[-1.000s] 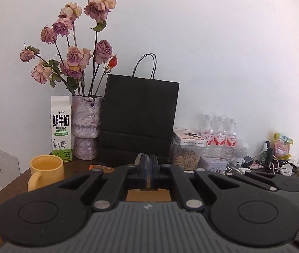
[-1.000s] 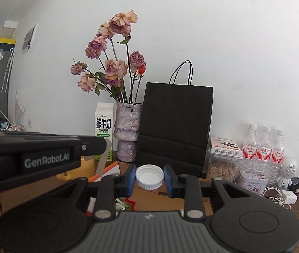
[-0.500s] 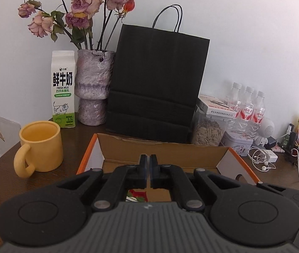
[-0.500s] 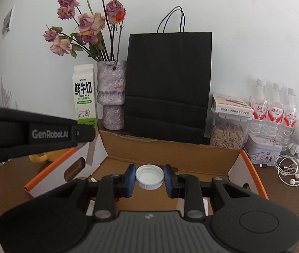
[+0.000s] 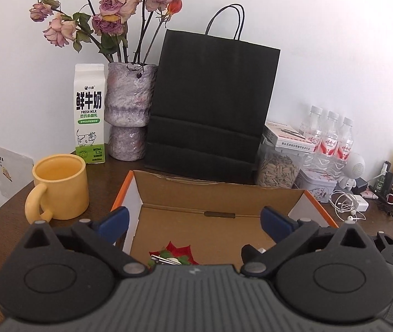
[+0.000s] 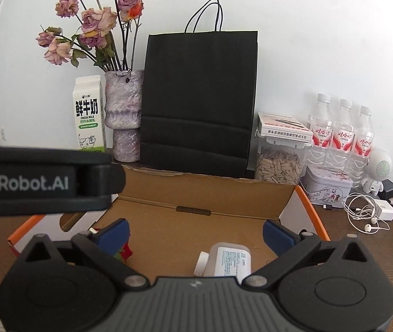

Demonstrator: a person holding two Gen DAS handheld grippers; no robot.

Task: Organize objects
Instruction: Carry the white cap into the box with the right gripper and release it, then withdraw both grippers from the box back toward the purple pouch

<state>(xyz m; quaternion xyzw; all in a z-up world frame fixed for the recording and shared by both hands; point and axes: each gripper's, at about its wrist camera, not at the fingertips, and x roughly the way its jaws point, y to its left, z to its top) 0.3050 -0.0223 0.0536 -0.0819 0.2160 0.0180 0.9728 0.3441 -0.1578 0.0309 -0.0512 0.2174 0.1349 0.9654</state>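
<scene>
An open cardboard box (image 5: 218, 191) with orange edges lies on the brown table. My left gripper (image 5: 193, 220) hangs over its near part, its jaws opening wide with nothing between them. Under it in the box lies a red and green piece with a metal clip (image 5: 178, 253). My right gripper (image 6: 195, 232) is over the same box (image 6: 204, 191), jaws opening too. A white bottle (image 6: 231, 260) lies on the box floor below them, free of the pads. The left gripper's black body (image 6: 44, 182) crosses the right wrist view at the left.
Behind the box stands a black paper bag (image 5: 210, 105). To its left are a vase of dried roses (image 5: 130, 110), a milk carton (image 5: 90, 113) and a yellow mug (image 5: 61, 188). On the right are a seed jar (image 5: 278, 168), water bottles (image 5: 330, 138), a tin (image 5: 318, 185) and earphone cables (image 5: 348, 207).
Both grippers came forward and down over the box, and both jaws went from shut to wide. The white-capped bottle left the right gripper and now lies in the box.
</scene>
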